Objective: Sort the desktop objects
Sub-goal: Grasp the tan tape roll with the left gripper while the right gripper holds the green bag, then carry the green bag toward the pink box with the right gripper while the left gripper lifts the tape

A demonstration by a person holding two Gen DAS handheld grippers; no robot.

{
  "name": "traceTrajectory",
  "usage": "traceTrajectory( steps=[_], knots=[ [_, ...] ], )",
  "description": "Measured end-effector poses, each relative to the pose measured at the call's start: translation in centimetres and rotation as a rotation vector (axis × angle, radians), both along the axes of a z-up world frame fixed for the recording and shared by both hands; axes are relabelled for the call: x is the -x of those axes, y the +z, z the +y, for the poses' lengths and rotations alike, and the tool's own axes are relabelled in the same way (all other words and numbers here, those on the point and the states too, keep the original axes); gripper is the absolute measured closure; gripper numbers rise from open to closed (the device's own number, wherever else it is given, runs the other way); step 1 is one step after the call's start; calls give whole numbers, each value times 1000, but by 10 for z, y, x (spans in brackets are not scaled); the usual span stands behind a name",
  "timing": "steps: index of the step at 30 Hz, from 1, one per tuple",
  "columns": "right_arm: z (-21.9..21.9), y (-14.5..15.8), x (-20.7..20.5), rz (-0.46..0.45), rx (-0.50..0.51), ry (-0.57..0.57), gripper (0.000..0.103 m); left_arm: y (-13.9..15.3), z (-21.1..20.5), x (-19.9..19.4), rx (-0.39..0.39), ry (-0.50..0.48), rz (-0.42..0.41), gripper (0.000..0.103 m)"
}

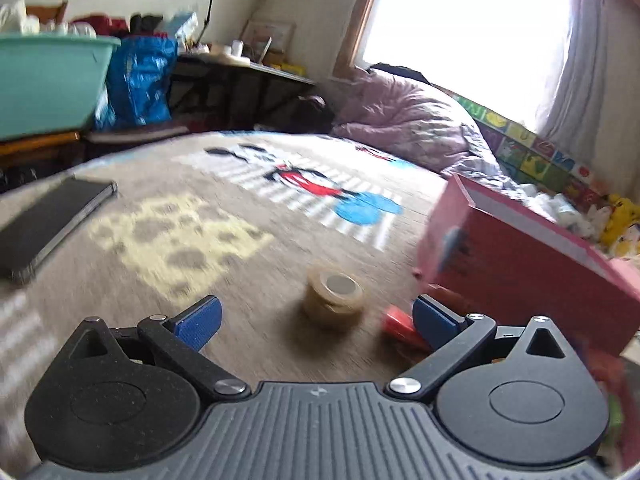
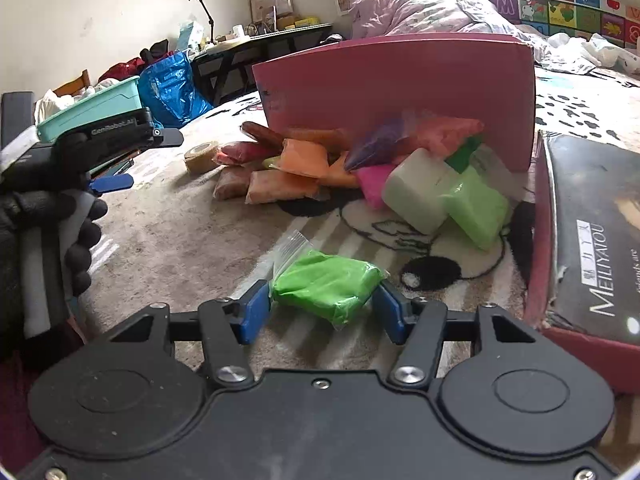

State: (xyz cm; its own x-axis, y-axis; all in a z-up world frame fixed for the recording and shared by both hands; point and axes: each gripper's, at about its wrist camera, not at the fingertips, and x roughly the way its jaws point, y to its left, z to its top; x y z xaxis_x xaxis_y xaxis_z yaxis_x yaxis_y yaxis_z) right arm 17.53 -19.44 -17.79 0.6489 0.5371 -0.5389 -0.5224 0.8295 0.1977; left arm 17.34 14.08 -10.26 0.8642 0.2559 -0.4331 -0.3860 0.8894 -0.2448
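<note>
My right gripper (image 2: 323, 309) is shut on a bright green clay packet (image 2: 326, 283), held just above the bedspread. Beyond it lies a pile of coloured clay packets (image 2: 360, 172) spilling from a tipped pink box (image 2: 396, 84). A roll of tan tape (image 2: 201, 157) lies left of the pile. In the left wrist view my left gripper (image 1: 316, 320) is open and empty, with the tape roll (image 1: 335, 294) just ahead between its fingers. The pink box (image 1: 520, 256) is at its right, a red packet (image 1: 398, 326) by the right finger. The left gripper also shows in the right wrist view (image 2: 112, 182).
A dark phone or tablet (image 1: 48, 228) lies on the bedspread at left. A black box lid with pink rim (image 2: 592, 240) lies at right. A teal basin (image 1: 48, 80), a blue bag (image 1: 140, 80), a dark desk (image 1: 240, 84) and a bundled quilt (image 1: 412, 120) lie beyond.
</note>
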Motion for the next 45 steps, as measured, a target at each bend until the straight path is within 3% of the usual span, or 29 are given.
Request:
traceTrajectory(
  steps=[5, 10, 14, 18, 22, 31, 34, 38, 45],
  knots=[
    [4, -3, 2, -24, 18, 5, 42, -1, 7, -17, -13, -2, -17, 4],
    [6, -5, 2, -40, 21, 13, 38, -4, 3, -38, -25, -41, 0, 22],
    [10, -7, 4, -57, 32, 20, 32, -11, 4, -52, -27, -54, 33, 25],
    [12, -8, 4, -62, 31, 24, 28, -19, 6, -65, -17, -78, 98, 43],
    [14, -9, 4, -69, 33, 30, 23, -22, 0, -72, -56, -97, 145, 58],
    [14, -7, 4, -70, 28, 25, 24, -15, -2, -60, -47, -78, 111, 59],
    [12, -6, 4, -67, 22, 16, 28, -11, -2, -53, -32, -74, 96, 59],
    [7, -3, 4, -65, 13, -6, 43, -7, -4, -43, -13, -65, 78, 59],
    [7, 2, 9, -67, 18, 9, 48, 3, -22, -30, 20, -82, 42, 59]
  ],
)
